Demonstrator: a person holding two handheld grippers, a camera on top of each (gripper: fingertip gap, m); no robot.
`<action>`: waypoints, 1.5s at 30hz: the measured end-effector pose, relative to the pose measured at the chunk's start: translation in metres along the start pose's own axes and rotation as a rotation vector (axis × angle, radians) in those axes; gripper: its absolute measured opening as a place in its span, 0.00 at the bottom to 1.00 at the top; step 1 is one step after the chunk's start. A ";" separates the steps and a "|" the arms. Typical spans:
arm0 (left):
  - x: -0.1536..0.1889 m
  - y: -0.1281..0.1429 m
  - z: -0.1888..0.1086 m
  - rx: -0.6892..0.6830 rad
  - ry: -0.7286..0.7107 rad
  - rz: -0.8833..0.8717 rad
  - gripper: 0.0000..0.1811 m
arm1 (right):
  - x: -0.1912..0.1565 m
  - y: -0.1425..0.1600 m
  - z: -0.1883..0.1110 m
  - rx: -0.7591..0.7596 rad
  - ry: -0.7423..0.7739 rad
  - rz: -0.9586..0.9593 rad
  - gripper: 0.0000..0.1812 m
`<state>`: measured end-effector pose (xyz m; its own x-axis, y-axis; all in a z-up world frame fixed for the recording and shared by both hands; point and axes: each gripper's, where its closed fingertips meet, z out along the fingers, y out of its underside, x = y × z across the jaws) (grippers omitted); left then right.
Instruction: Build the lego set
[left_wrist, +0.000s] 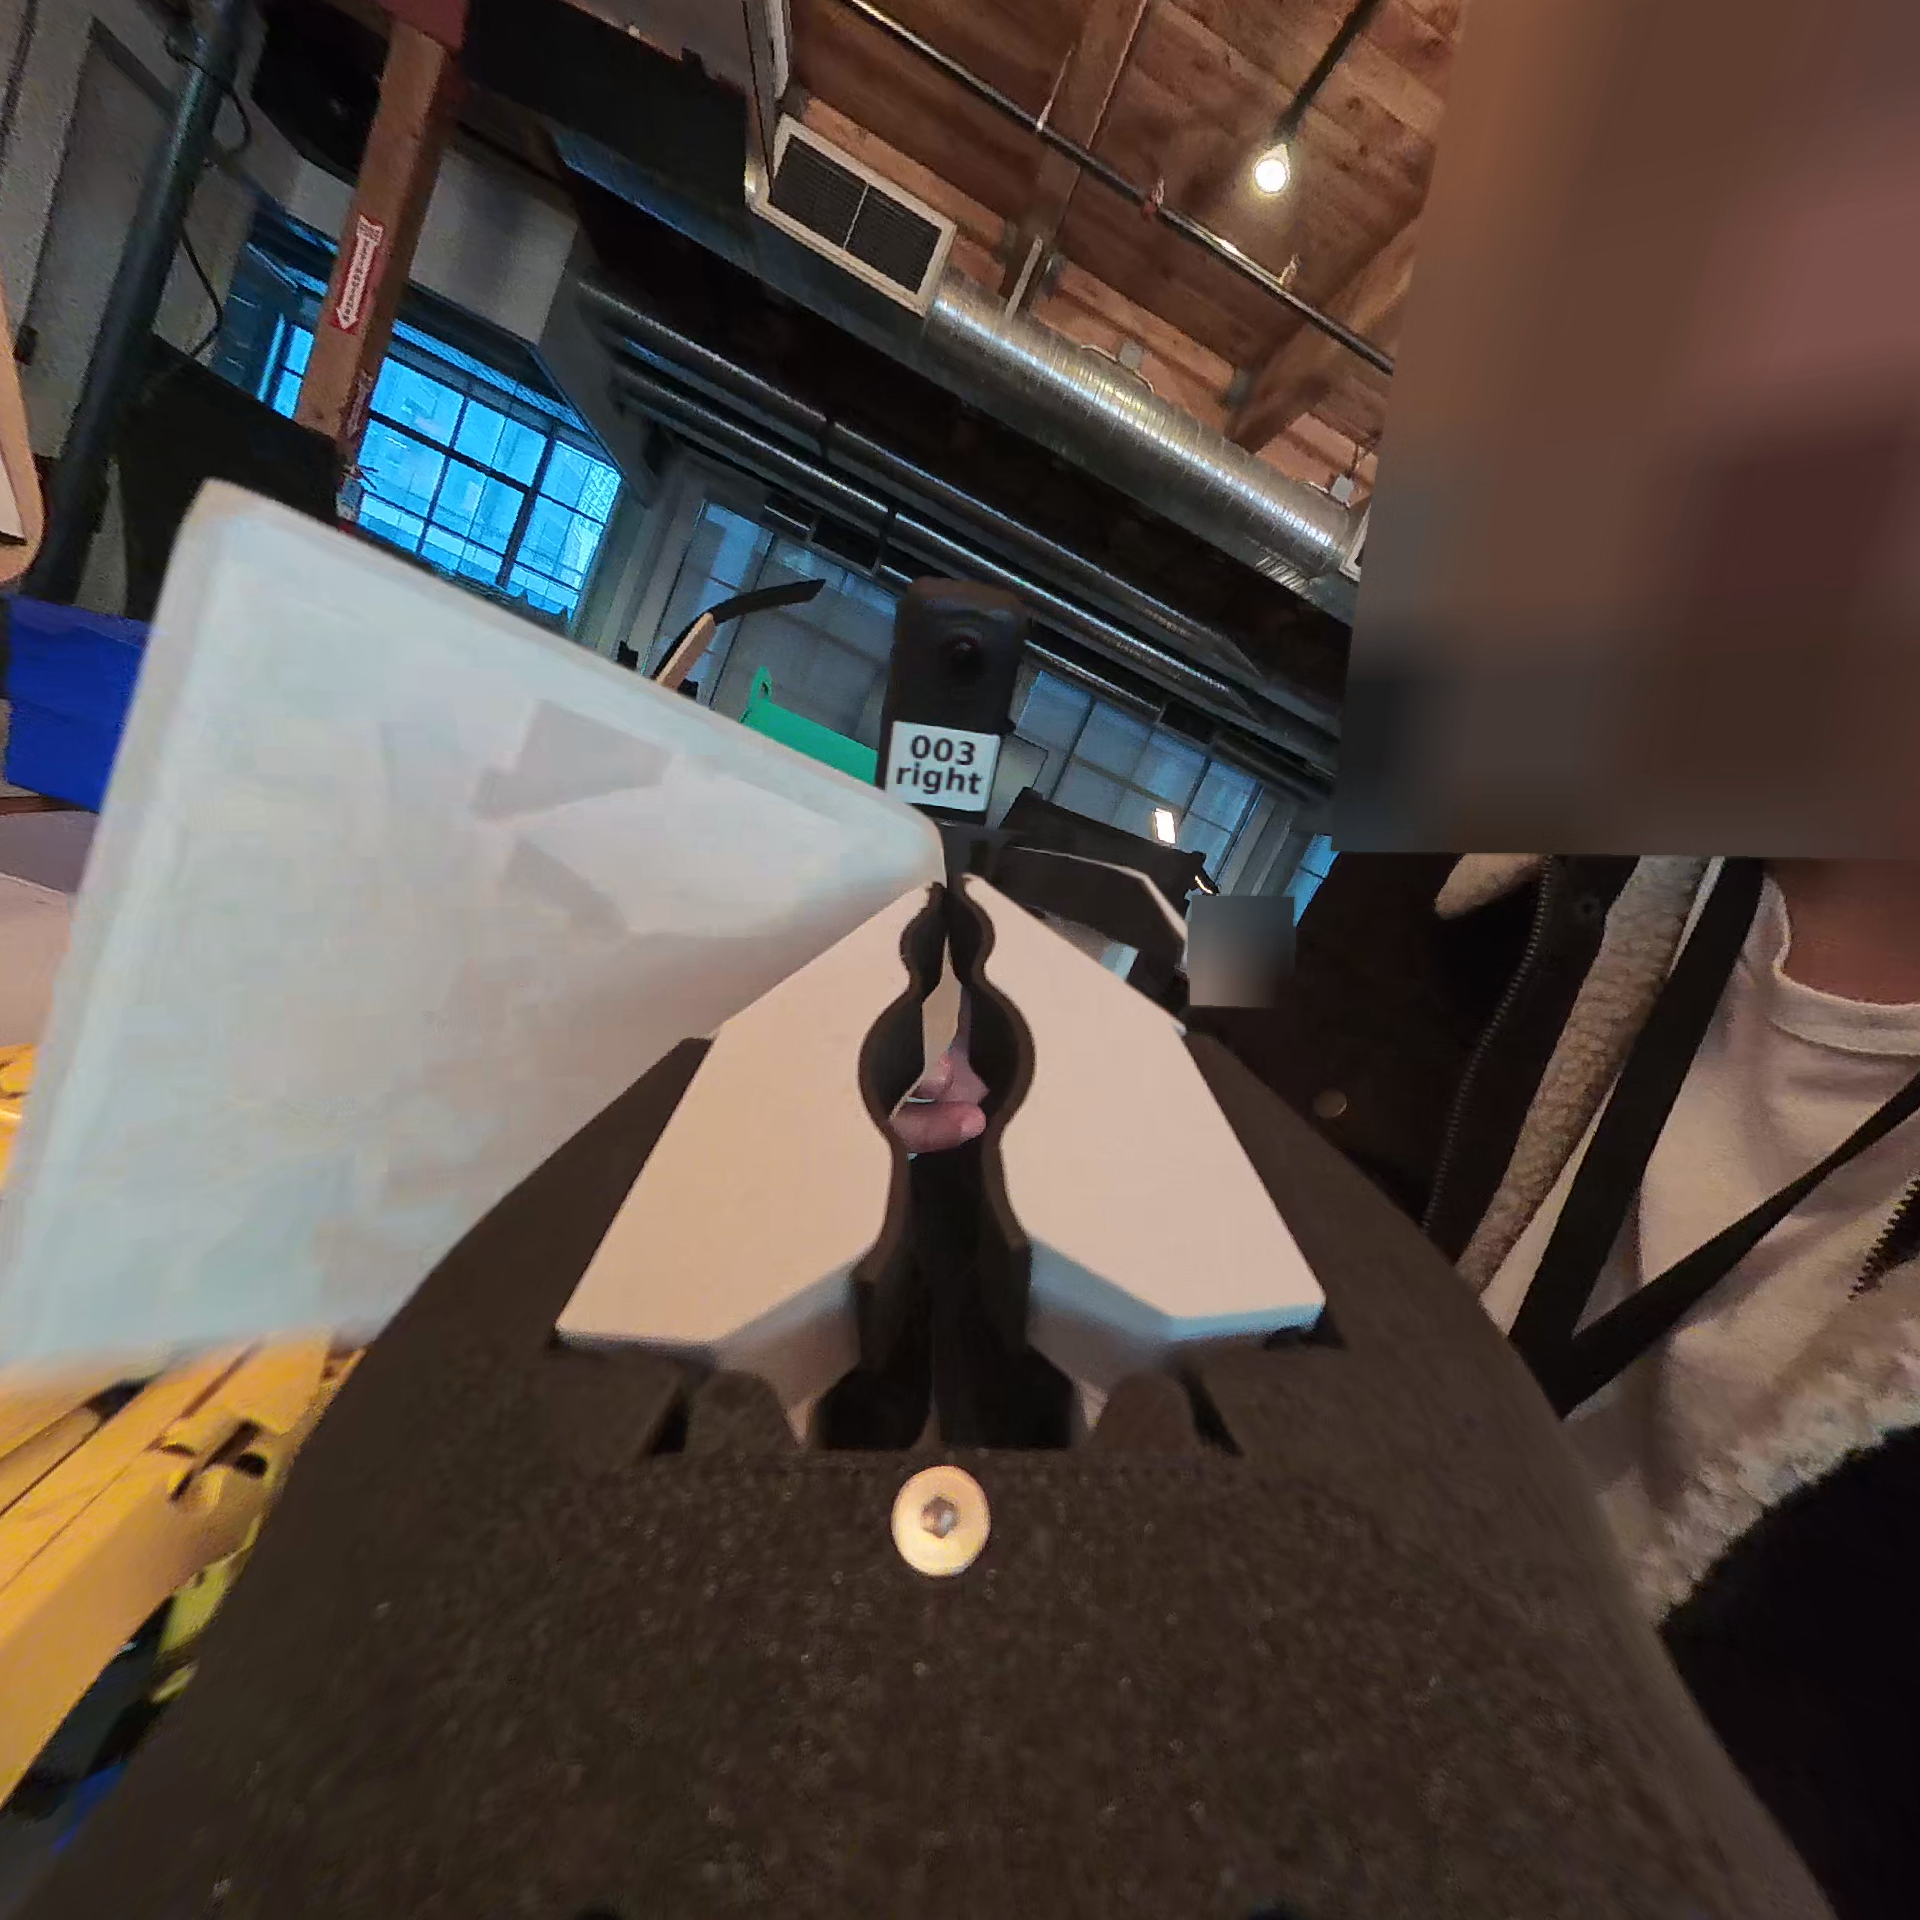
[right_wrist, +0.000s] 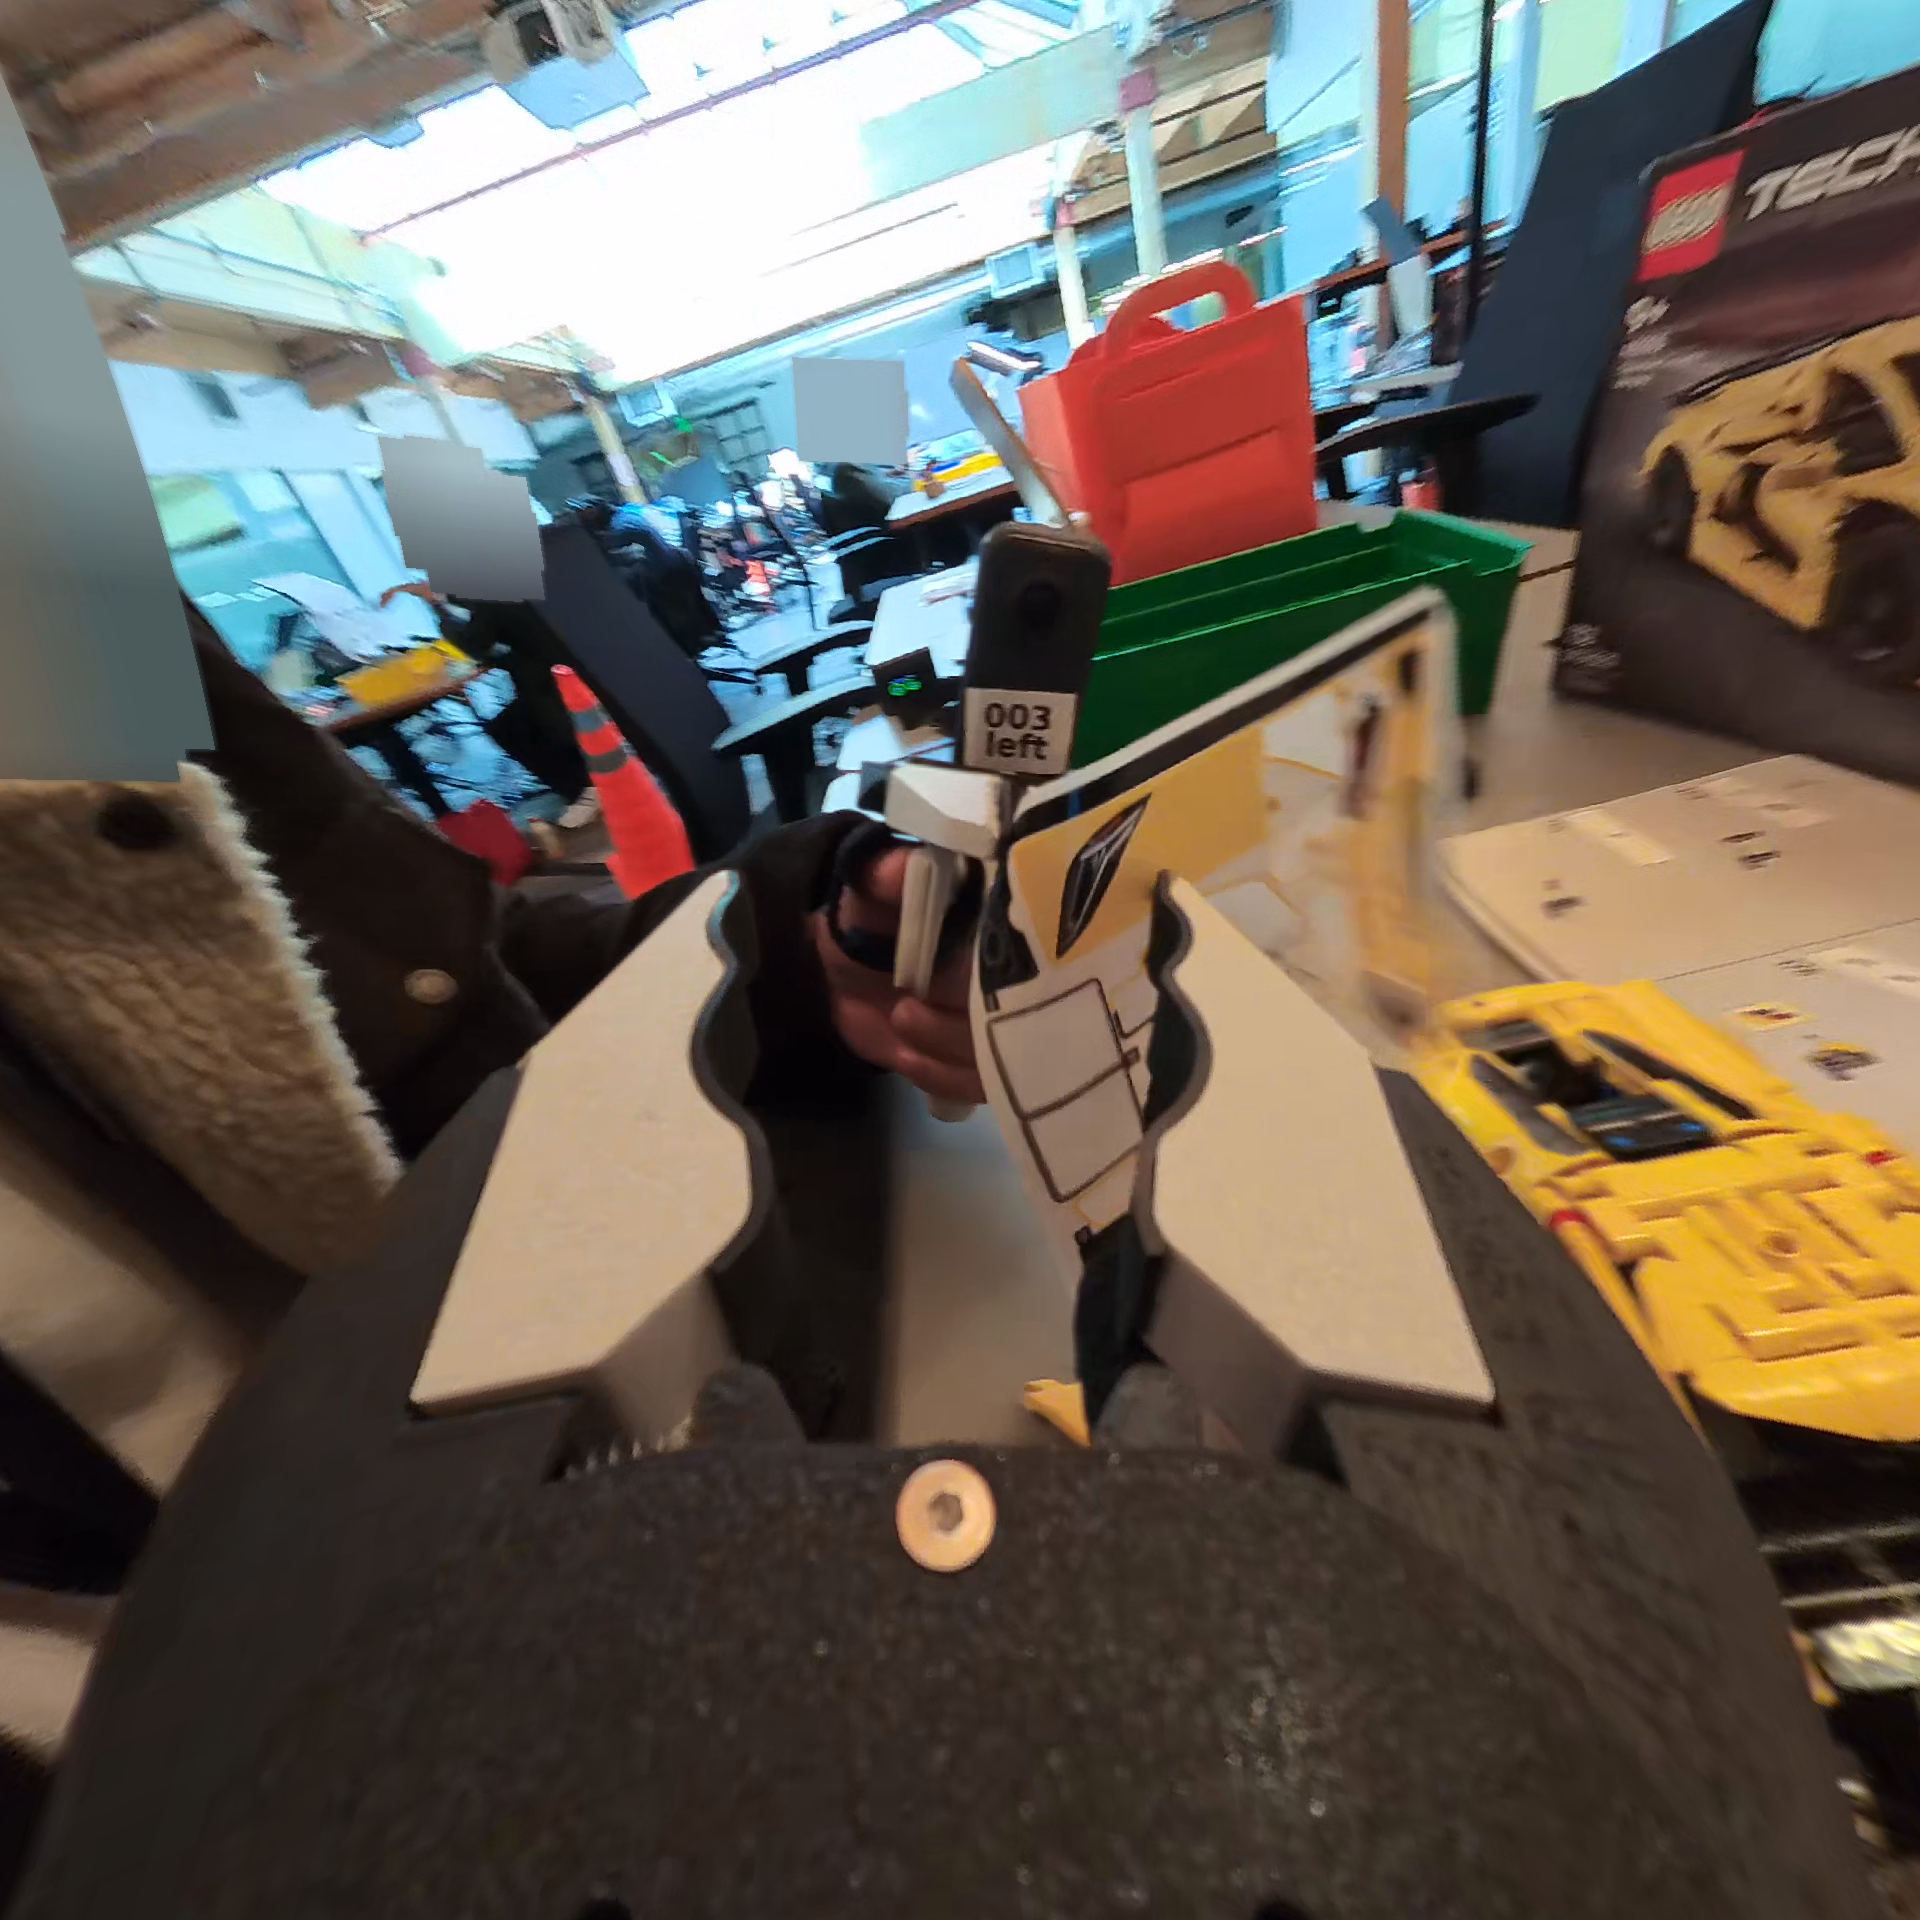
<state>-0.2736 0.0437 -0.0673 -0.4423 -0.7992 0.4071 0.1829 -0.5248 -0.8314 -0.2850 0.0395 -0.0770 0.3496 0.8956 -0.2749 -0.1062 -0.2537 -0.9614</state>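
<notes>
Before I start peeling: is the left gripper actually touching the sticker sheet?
Touching. The left wrist view shows the left gripper shut on the sticker sheet, its corner pinched between the fingertips.

Orange traffic cone (right_wrist: 623, 790), green bin (right_wrist: 1299, 623), red carrier (right_wrist: 1195, 436), ceiling duct (left_wrist: 1122, 416)

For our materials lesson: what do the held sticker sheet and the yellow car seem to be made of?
Sticker sheet: thin glossy paper or film, probably; it curves where the left hand-held gripper pinches it. Yellow car: hard moulded plastic, apparently, with studded, shiny panels.
</notes>
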 end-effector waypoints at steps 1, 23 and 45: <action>0.001 0.002 0.002 -0.006 0.007 -0.004 0.00 | -0.003 0.001 0.000 -0.004 -0.024 0.017 0.38; 0.004 0.013 0.007 -0.057 0.001 0.027 0.00 | 0.010 0.005 -0.014 -0.009 -0.077 0.164 0.11; -0.002 0.011 0.000 -0.063 -0.021 -0.020 0.00 | 0.021 -0.002 -0.028 0.021 -0.030 0.116 0.00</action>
<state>-0.2704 0.0398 -0.0775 -0.4270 -0.7948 0.4312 0.1186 -0.5220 -0.8447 -0.2517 0.0486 -0.0811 0.3057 0.8715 -0.3835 -0.1634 -0.3487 -0.9229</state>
